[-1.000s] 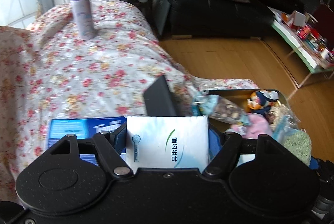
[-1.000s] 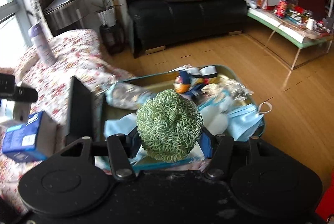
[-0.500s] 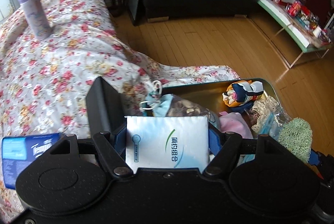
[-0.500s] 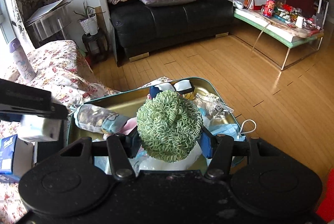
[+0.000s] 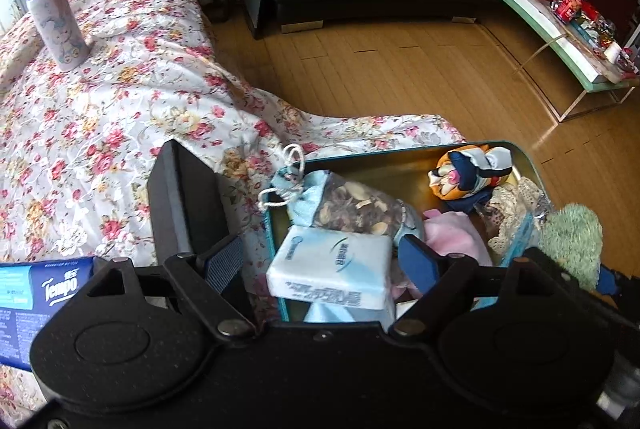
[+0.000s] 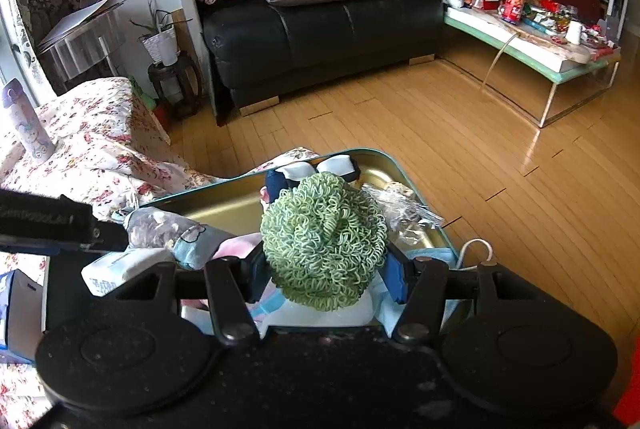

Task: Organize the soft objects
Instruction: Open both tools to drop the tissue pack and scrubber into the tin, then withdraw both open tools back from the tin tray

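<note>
A white tissue pack [image 5: 332, 267] lies tilted between the jaws of my left gripper [image 5: 320, 261], which are opening and stand clear of its sides. It sits over the near left corner of the teal tin tray [image 5: 400, 149], on top of other soft items. The pack [image 6: 120, 269] also shows in the right wrist view. My right gripper [image 6: 326, 269] is shut on a green curly scrubber ball [image 6: 324, 241] above the tray [image 6: 360, 153]. The same ball [image 5: 572, 243] appears at the right in the left wrist view.
The tray holds a drawstring pouch [image 5: 348, 205], a pink cloth [image 5: 452, 237], a small plush toy [image 5: 468, 173] and lace. A black stand [image 5: 188, 205] and blue Tempo box [image 5: 44, 293] lie on the floral bedspread [image 5: 100, 109], with a purple bottle [image 5: 54, 17]. Beyond are a sofa [image 6: 320, 25] and low table [image 6: 532, 41].
The left gripper carried the tissue pack from over the bedspread to the tray, then its jaws spread and the pack dropped and tilted. The right gripper moved over the tray with the green ball.
</note>
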Demonstrator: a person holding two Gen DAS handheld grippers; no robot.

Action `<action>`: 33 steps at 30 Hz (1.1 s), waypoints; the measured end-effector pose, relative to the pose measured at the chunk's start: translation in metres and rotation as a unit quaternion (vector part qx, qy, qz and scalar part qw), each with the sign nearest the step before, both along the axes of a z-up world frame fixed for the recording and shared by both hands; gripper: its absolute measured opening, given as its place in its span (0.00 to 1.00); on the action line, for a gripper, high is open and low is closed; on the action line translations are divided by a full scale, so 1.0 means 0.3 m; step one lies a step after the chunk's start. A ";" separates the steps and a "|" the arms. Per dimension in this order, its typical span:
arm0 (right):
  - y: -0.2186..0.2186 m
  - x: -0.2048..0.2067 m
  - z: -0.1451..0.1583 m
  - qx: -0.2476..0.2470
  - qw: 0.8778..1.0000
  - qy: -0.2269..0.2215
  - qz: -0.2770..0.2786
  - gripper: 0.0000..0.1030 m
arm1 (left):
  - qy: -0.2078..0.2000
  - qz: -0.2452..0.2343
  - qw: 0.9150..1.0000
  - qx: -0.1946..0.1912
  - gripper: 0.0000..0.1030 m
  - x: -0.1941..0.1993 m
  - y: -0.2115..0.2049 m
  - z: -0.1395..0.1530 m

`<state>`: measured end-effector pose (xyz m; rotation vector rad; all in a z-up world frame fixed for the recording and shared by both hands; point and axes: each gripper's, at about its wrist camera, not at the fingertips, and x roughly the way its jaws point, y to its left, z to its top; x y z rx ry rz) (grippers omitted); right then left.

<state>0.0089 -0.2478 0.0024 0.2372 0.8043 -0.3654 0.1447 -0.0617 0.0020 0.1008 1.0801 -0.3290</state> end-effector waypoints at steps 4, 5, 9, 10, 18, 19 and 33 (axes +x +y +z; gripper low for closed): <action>0.005 0.041 -0.006 0.000 1.000 0.003 0.015 0.54 | -0.004 0.006 1.000 0.015 0.79 -0.021 0.024 -0.007; 0.006 0.055 -0.009 0.001 1.000 0.004 0.020 0.54 | -0.005 0.007 1.000 0.019 0.79 -0.026 0.031 -0.009; 0.010 0.118 -0.018 0.010 0.999 0.012 0.037 0.54 | -0.004 0.013 1.000 0.023 0.80 -0.047 0.063 -0.014; 0.012 0.134 -0.022 0.012 0.999 0.015 0.042 0.54 | -0.002 0.014 1.000 0.023 0.80 -0.052 0.070 -0.017; 0.048 0.235 -0.044 0.013 0.997 0.034 0.071 0.55 | -0.003 0.014 0.999 0.035 0.80 -0.079 0.092 -0.035; 0.053 0.245 -0.048 0.013 0.996 0.036 0.074 0.55 | -0.002 0.013 0.999 0.034 0.80 -0.081 0.094 -0.036; 0.091 0.280 -0.059 -0.006 0.996 0.045 0.082 0.69 | 0.003 0.019 0.999 0.029 0.80 -0.084 0.118 -0.048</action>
